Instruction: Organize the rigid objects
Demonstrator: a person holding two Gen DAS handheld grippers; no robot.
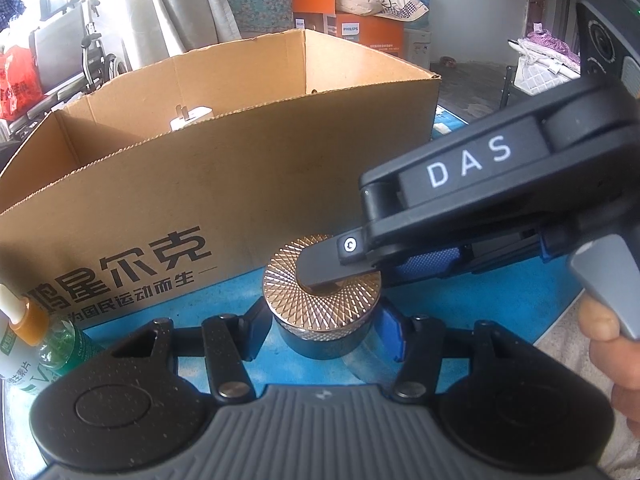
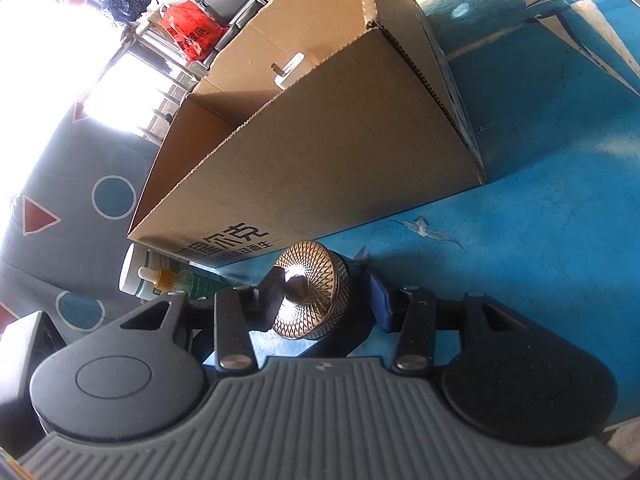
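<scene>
Both tongs meet at the round patterned jar (image 1: 320,300): my left tongs (image 1: 320,326) clamp its sides, my right tongs (image 2: 320,300) stand partly open around its lid.

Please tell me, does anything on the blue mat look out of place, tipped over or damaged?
Nothing looks spilled or broken. The round metal jar stands upright on the blue mat, outside the cardboard box, with both grippers around it. Two small bottles lie on their sides against the box's corner, which looks a little untidy.
</scene>
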